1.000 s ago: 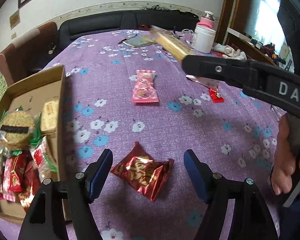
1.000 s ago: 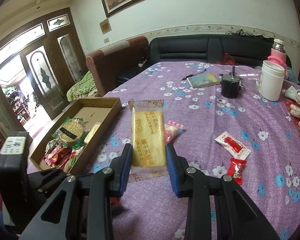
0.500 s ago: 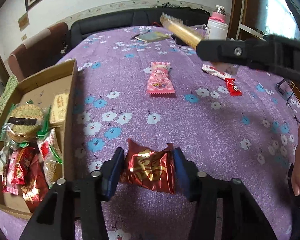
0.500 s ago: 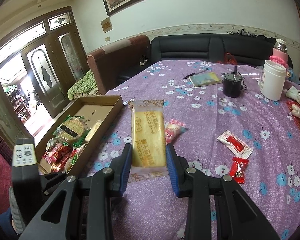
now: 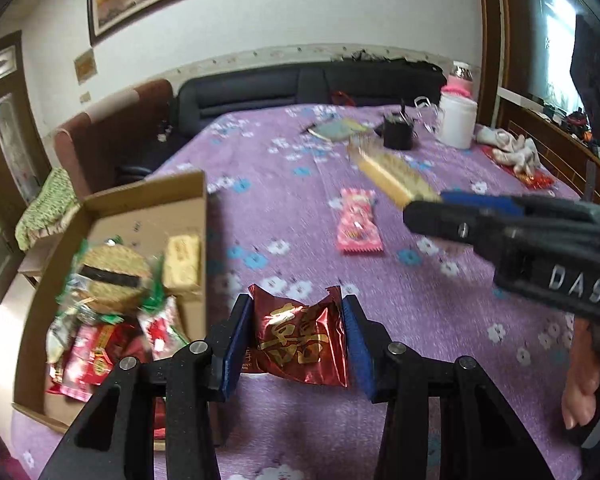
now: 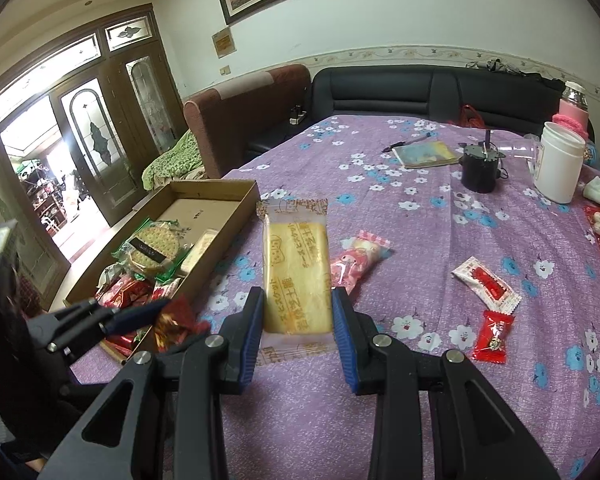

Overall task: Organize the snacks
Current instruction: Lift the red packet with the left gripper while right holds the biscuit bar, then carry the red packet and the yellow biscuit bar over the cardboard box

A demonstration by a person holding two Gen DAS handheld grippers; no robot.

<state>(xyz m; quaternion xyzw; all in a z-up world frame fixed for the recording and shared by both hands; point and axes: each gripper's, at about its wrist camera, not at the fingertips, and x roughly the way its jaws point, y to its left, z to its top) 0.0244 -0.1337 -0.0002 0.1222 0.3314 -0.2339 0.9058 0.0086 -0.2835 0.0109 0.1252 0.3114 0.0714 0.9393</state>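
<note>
A purple cloth with blue and white flowers covers the surface point(image 6: 440, 240), which fills most of both views. At its left edge lies an open cardboard box point(image 6: 236, 208), with a round cracker pack point(image 6: 152, 246) crossed by a dark band, a pale bar and several red packets heaped at its near end. The right gripper point(image 6: 298, 316) has its jaws pinching the lower part of a yellow biscuit packet point(image 6: 296, 268), held above the cloth with its top end pointing away; the brown printing on the wrapper is East Asian script. In the left wrist view that gripper's black body shows the white letters "DAS". The left gripper point(image 5: 298, 340) has its jaws pressed on the sides of a red foil packet point(image 5: 300, 340) bearing a large gold double-happiness character, beside the box's near corner. On the cloth lie a pink sweet wrapper point(image 6: 358, 260), a white sachet with a red centre point(image 6: 486, 284) and a small red candy point(image 6: 494, 334). Farther back stand a white jar point(image 6: 560, 168), a black pot point(image 6: 480, 170) and a notebook point(image 6: 426, 154).
</note>
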